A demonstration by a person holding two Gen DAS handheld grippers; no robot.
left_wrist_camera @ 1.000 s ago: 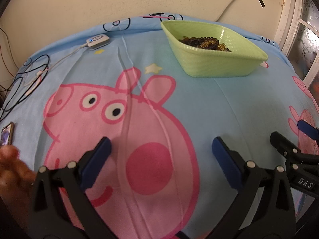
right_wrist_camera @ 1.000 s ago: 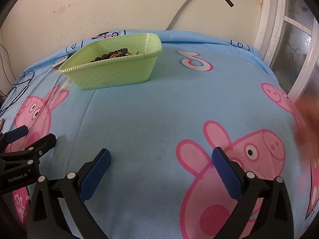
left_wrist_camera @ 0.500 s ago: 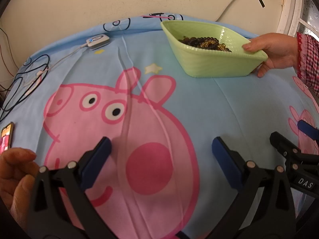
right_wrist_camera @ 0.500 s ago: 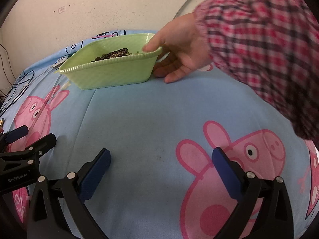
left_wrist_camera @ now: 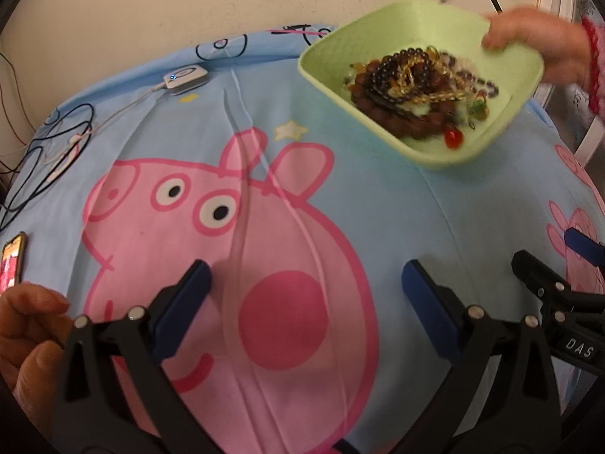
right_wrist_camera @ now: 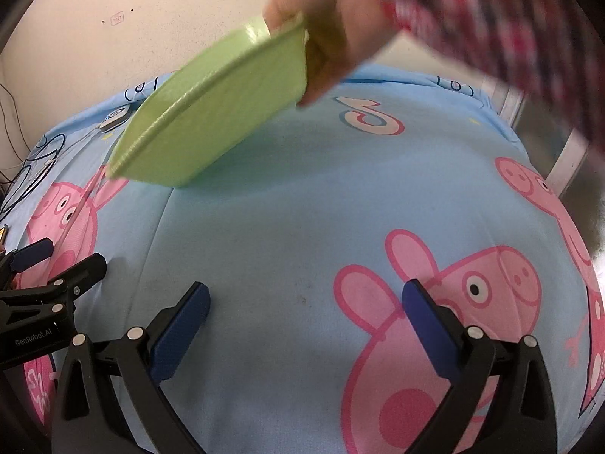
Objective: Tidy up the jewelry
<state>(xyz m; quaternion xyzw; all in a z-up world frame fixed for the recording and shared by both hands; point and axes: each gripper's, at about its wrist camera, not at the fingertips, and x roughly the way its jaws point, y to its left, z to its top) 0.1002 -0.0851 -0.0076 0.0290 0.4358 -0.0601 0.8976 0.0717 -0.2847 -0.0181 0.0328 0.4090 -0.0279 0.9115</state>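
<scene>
Green tray now tipped w/ beads, hand gripping

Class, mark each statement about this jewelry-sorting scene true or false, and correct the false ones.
1. The green tray is tilted, one side lifted by a hand. True.
2. The tray is empty. False: a heap of beaded bracelets lies in it.
3. The left gripper is open and holds nothing. True.
4. The right gripper is shut on a bracelet. False: it is open and empty.
5. A phone lies on the sheet's left edge. True.
</scene>
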